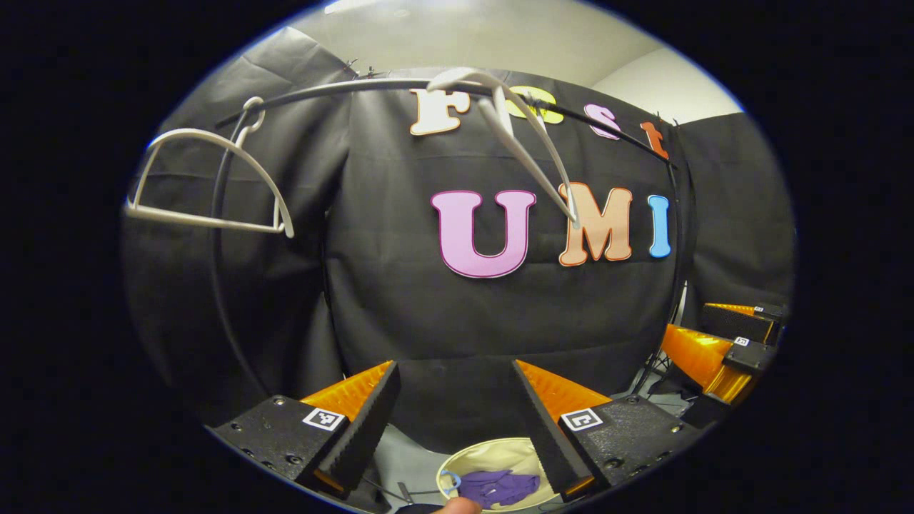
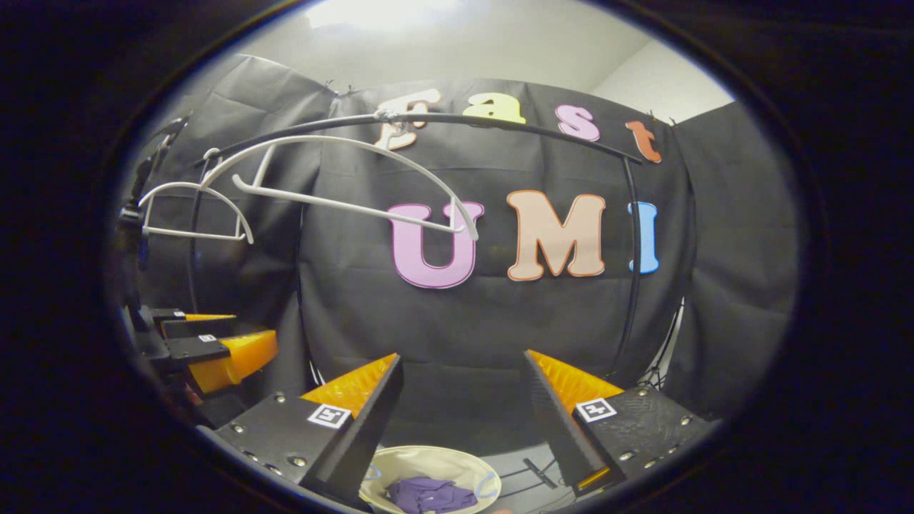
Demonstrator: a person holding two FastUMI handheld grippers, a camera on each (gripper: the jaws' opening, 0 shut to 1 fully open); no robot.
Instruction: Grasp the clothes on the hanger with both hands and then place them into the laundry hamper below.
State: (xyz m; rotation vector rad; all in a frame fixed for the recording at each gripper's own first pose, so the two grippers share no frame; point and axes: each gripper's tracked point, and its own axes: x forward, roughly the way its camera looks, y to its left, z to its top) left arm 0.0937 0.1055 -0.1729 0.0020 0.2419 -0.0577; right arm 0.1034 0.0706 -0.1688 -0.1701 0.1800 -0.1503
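Purple garment [image 2: 430, 494] lies in hamper [image 2: 400, 460]; hangers [image 1: 214, 178] bare; both grippers [image 1: 457, 428] [image 2: 464, 421] spread, empty. Risk: sleeve possibly draping rim, snagging.

- left gripper view sits a bit back from the rail [image 1: 357, 87], tilted slightly up at the cloth wall
- right gripper view faces the same wall from just to the side
- both catch the hangers [image 1: 207, 182] and the hamper [image 2: 428, 457] low down

Laundry hamper [image 1: 493, 451] (holding purple clothes [image 1: 500, 487]) is cut off below.
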